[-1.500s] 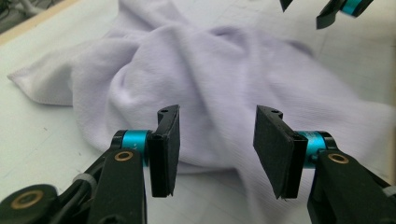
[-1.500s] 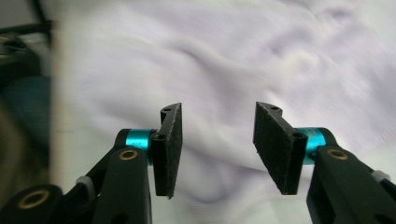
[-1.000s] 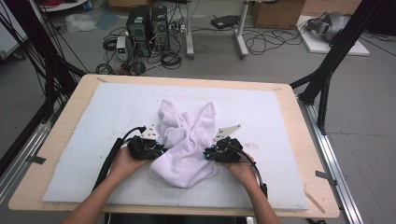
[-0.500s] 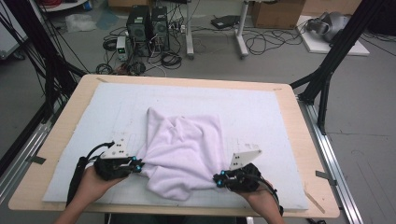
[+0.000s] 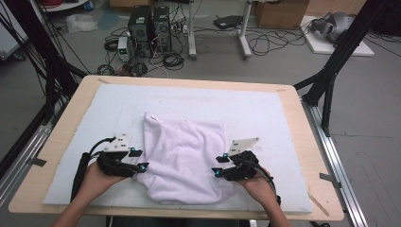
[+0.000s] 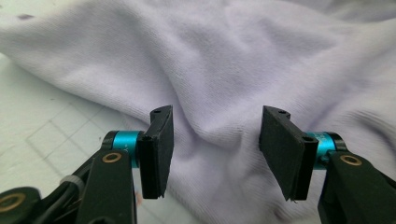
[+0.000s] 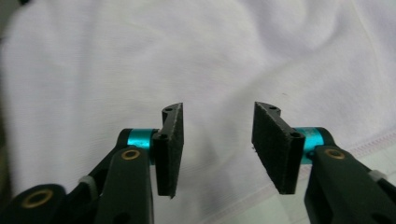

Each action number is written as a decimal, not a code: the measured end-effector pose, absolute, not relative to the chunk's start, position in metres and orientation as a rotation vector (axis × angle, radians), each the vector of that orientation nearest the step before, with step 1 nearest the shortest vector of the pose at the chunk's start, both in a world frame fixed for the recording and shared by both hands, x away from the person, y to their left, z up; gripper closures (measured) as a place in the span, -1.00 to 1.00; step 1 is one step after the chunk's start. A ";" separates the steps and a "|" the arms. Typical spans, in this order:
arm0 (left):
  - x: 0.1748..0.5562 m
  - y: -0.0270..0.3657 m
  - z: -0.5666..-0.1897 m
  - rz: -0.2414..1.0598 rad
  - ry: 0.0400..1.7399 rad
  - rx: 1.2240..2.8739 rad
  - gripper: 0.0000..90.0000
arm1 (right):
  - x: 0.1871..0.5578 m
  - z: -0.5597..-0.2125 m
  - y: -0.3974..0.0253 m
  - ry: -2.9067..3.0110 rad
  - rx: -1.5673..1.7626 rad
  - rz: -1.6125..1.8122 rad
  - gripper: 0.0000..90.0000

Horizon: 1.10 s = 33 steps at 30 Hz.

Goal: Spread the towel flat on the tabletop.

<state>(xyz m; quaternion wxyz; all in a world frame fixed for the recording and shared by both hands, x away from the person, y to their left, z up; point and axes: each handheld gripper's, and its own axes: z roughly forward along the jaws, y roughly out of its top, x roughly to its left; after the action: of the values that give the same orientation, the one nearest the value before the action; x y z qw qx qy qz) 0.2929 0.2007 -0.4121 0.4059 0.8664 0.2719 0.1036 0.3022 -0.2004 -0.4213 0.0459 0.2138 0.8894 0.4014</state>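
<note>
1. Nearest me, my left hand-held gripper (image 5: pixel 140 159) sits at the left edge of the rumpled pale lilac knit cloth (image 5: pixel 184 156), jaws released, gripping nothing.
2. My right hand-held gripper (image 5: pixel 219 165) rests at the cloth's right side, jaws likewise spread wide and empty.
3. The cloth lies spread on the white padded mat (image 5: pixel 265 118) covering the wooden worktop (image 5: pixel 302 142).

Both forearms reach in from the table's near edge, the left gripper (image 5: pixel 140 159) and right gripper (image 5: pixel 218 165) held low and level, pointing toward each other, each with its 2 jaws spread apart and holding nothing.
</note>
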 end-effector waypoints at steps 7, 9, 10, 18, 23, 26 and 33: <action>0.306 0.175 -0.437 0.203 0.666 2.275 0.52 | 0.303 -0.442 -0.192 2.727 0.621 1.135 0.30; 0.307 0.173 -0.435 0.206 0.660 2.284 0.77 | 0.300 -0.443 -0.196 2.731 0.632 1.172 0.72; 0.307 0.172 -0.435 0.207 0.661 2.282 0.80 | 0.300 -0.443 -0.196 2.738 0.634 1.178 0.86; 0.290 0.186 -0.418 0.233 0.643 2.254 0.83 | 0.281 -0.436 -0.196 2.783 0.564 1.169 0.94; 0.266 0.201 -0.406 0.224 0.604 2.238 0.84 | 0.256 -0.425 -0.203 2.773 0.552 1.243 0.94; 0.254 0.205 -0.405 0.207 0.582 2.235 0.83 | 0.241 -0.423 -0.204 2.798 0.527 1.257 0.93; 0.264 0.216 -0.401 0.259 0.623 2.187 0.31 | 0.255 -0.405 -0.215 2.681 0.559 1.261 0.37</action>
<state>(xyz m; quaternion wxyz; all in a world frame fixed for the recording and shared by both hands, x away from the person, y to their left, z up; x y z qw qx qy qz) 0.2635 0.2164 -0.4006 0.4137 0.8700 0.2477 0.1032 0.2548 -0.2148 -0.4050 0.0632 0.1850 0.8874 0.4175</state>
